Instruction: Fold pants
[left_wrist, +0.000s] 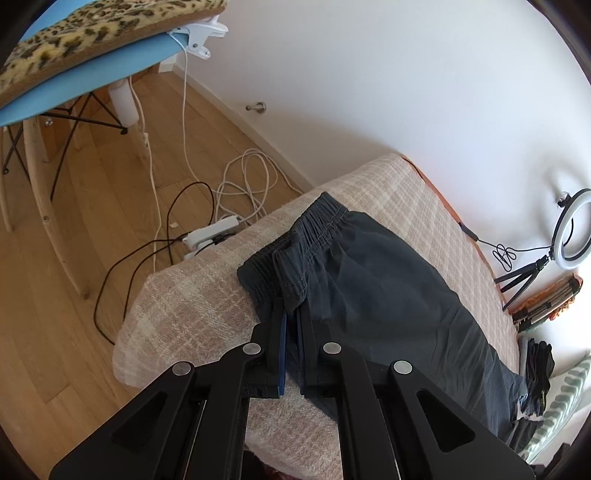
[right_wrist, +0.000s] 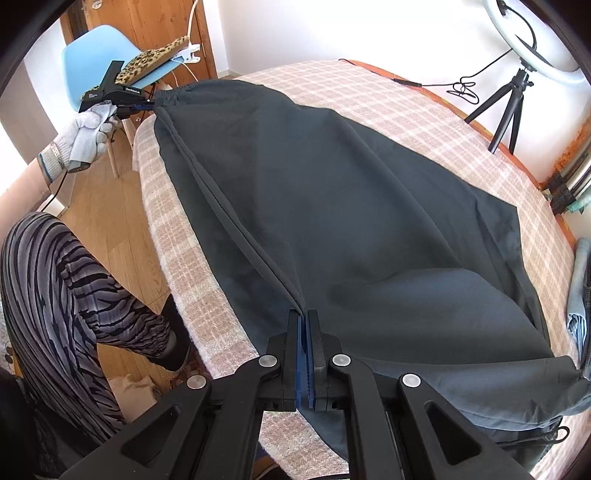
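Dark grey pants (right_wrist: 351, 206) lie spread over a bed with a beige plaid blanket (right_wrist: 369, 88). My left gripper (left_wrist: 291, 308) is shut on the elastic waistband (left_wrist: 317, 225) at its near corner; the same gripper (right_wrist: 149, 105) shows at the far left of the right wrist view, held by a gloved hand (right_wrist: 79, 138). My right gripper (right_wrist: 303, 314) is shut on the folded side edge of the pants near the bed's front. The edge runs taut between the two grippers. The leg ends bunch at the lower right.
A blue chair (left_wrist: 92, 77) with a leopard-print cushion (left_wrist: 81, 33) stands on the wood floor, with cables and a power strip (left_wrist: 214, 232) beside the bed. A ring light on a tripod (right_wrist: 517, 85) stands at the wall. A person's striped leg (right_wrist: 74, 295) is at the left.
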